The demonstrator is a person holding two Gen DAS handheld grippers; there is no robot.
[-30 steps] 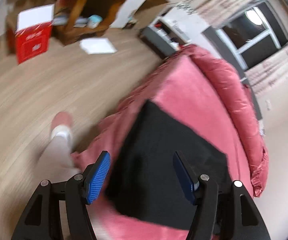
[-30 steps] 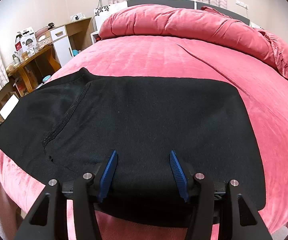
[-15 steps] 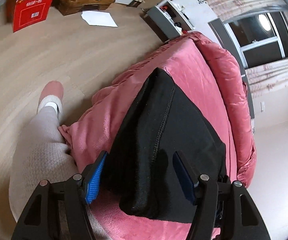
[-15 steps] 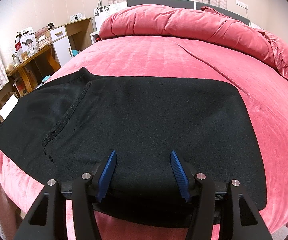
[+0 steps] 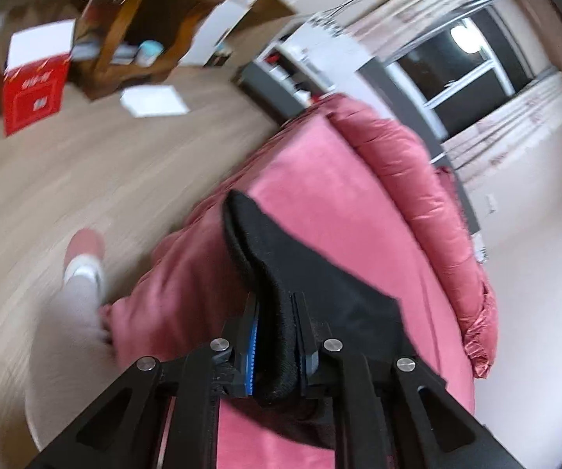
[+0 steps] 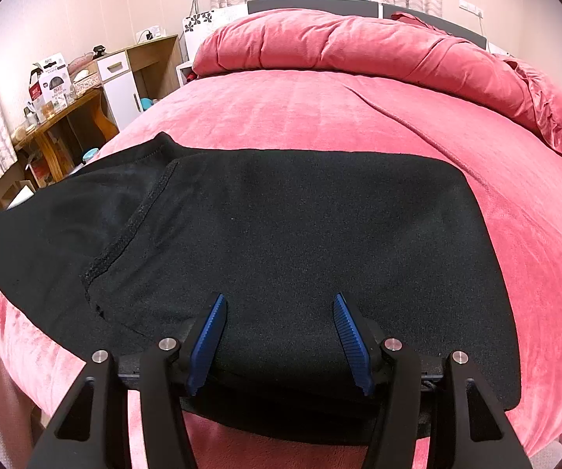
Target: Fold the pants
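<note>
At the bed's [image 6: 320, 117] left edge, the left gripper [image 5: 275, 336] was closing, fingers pinching the black pants [image 6: 300, 234] by a lifted end. The right gripper [image 6: 279, 332] hovered released over the flat part. Folding looked barely begun.

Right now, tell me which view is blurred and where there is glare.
Left wrist view: motion blur smears the floor, desk and red box; the left gripper, closing on the black pants, stays fairly sharp; a lamp glares in the window. Right wrist view: sharp, evenly lit, fisheye-bulged bed; no glare; right gripper crisp.
</note>
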